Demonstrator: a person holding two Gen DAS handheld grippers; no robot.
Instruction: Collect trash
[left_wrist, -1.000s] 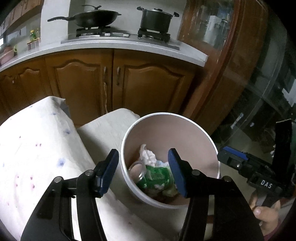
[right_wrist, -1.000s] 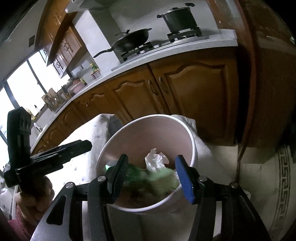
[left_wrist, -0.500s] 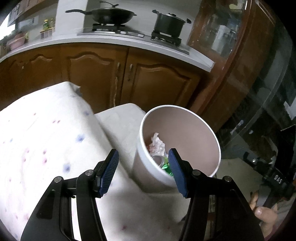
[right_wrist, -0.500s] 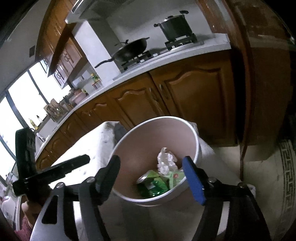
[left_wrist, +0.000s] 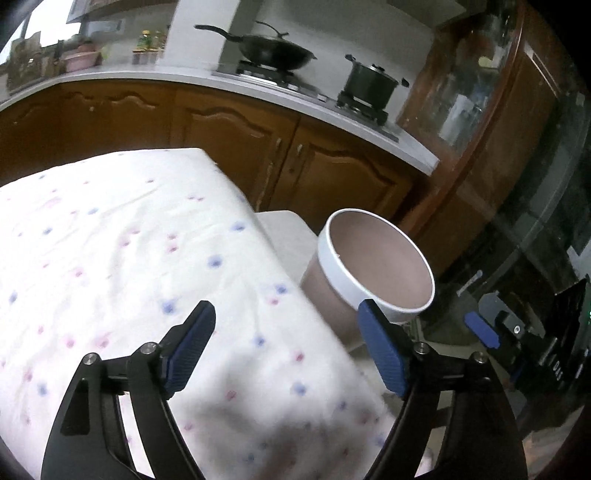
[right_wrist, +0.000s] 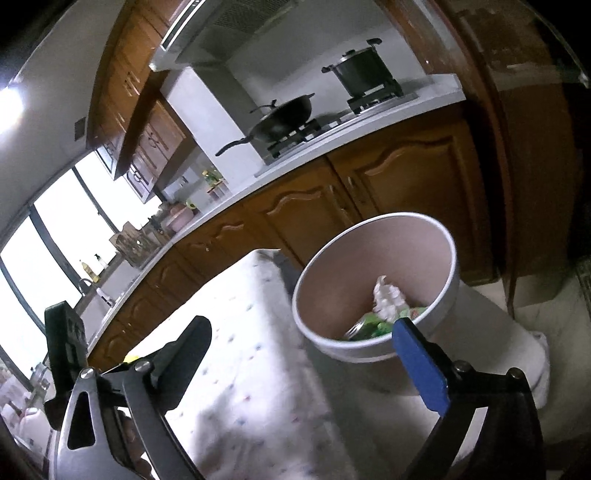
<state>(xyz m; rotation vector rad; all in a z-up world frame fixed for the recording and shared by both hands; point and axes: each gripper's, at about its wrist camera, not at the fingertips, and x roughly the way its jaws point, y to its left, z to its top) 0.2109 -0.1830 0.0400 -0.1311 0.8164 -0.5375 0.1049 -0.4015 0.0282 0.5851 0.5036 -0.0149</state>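
Observation:
A white-rimmed trash bin (left_wrist: 341, 273) with a brown inside stands on a white stool beside the table. In the right wrist view the bin (right_wrist: 334, 345) holds a crumpled white tissue (right_wrist: 386, 297) and green packaging (right_wrist: 373, 325). My left gripper (left_wrist: 286, 349) is open and empty, above the table's right edge, with the bin just beyond its right finger. My right gripper (right_wrist: 312, 360) is open and empty, in front of the bin and above the table edge. The right gripper also shows at the right edge of the left wrist view (left_wrist: 491, 334).
A table with a white dotted cloth (left_wrist: 110, 258) fills the left. Brown kitchen cabinets (left_wrist: 229, 140) run behind, with a wok (left_wrist: 275, 50) and a pot (left_wrist: 369, 85) on the stove. A dark glass-fronted cabinet (left_wrist: 498, 147) stands at the right.
Both grippers have pulled back and left from over the bin toward the table. The green trash dropped from the right gripper into the bin, and the right jaws opened wider.

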